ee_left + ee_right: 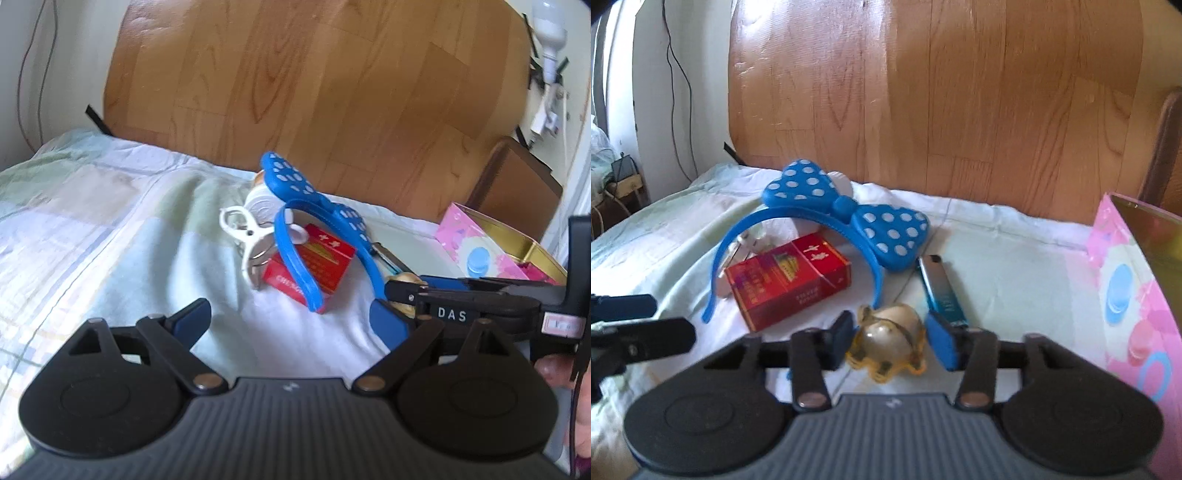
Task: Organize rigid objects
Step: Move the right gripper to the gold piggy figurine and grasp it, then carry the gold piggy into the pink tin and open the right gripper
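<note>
Right gripper (888,341): jaws snug around the amber pig figurine (888,345), lower centre of frame.
Left gripper (291,325): wide open, empty.
Bed (1015,266): headband (846,218), red box (786,280).

Soft daylight, glare on wood, fisheye-bent edges, slight blur

Right gripper (888,341) points forward and somewhat downward, low over the surface; jaws partly closed around a small yellowish object, pads right beside its two sides, contact not clearly resolved. Seen from the left wrist, the right gripper enters from the right edge, lying roughly level, a fingertip (554,367) of the person's hand visible under it. Left gripper (295,323) has jaws wide apart, nothing between them, pointing forward and slightly down.
</note>
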A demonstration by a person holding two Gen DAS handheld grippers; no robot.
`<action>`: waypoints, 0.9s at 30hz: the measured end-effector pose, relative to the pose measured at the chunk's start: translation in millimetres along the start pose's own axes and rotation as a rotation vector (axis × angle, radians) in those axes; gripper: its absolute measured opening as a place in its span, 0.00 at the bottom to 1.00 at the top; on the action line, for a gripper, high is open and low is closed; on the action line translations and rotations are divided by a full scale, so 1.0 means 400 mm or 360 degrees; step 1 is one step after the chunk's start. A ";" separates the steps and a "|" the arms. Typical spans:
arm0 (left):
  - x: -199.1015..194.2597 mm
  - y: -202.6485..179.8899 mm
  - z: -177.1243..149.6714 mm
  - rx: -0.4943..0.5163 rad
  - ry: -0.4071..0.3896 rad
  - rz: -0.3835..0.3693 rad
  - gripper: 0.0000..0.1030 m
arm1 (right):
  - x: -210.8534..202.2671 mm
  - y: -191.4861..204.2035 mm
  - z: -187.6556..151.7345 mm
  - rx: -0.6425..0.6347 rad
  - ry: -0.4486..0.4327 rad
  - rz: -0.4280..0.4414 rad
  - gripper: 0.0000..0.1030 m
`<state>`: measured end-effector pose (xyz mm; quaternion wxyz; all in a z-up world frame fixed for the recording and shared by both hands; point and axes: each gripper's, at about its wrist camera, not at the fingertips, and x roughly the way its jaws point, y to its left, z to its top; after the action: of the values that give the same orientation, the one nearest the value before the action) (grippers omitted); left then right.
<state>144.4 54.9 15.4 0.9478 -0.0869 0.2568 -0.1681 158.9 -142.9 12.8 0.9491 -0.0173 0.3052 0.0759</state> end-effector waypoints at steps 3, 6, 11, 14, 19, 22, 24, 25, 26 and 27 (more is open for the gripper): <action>-0.001 -0.005 -0.001 0.0024 -0.0007 -0.0023 0.91 | -0.023 -0.015 -0.018 0.0026 0.0026 0.0043 0.37; -0.005 -0.015 -0.005 0.0066 -0.0019 -0.0064 0.91 | -0.071 -0.034 -0.050 0.0063 0.0038 0.0118 0.37; -0.016 -0.042 -0.013 0.0162 -0.0034 -0.0229 0.88 | -0.200 -0.067 -0.132 0.0033 0.0043 0.0177 0.37; -0.016 -0.050 -0.013 0.0137 0.0025 -0.0476 0.85 | -0.295 -0.095 -0.193 -0.0038 0.0004 0.0110 0.37; -0.030 -0.147 -0.025 0.0115 0.0187 -0.0879 0.85 | -0.427 -0.113 -0.293 -0.0189 -0.0011 -0.0095 0.37; -0.025 -0.253 -0.040 0.0148 0.0319 -0.1058 0.85 | -0.460 -0.130 -0.327 -0.0182 -0.0014 -0.0154 0.37; -0.005 -0.320 -0.058 0.0180 0.0434 -0.1126 0.85 | -0.471 -0.143 -0.339 -0.0146 -0.0034 -0.0149 0.37; 0.005 -0.350 -0.068 0.0190 0.0493 -0.1145 0.85 | -0.476 -0.151 -0.344 -0.0122 -0.0047 -0.0141 0.38; 0.020 -0.375 -0.078 0.0194 0.0551 -0.1156 0.85 | -0.478 -0.156 -0.345 -0.0107 -0.0058 -0.0133 0.39; 0.031 -0.398 -0.089 0.0197 0.0603 -0.1164 0.85 | -0.477 -0.158 -0.347 -0.0101 -0.0065 -0.0123 0.39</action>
<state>92.2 -100.1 19.3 0.7651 -0.0829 0.3682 -0.5217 -64.5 -241.8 10.4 0.9564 -0.0576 0.2821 0.0491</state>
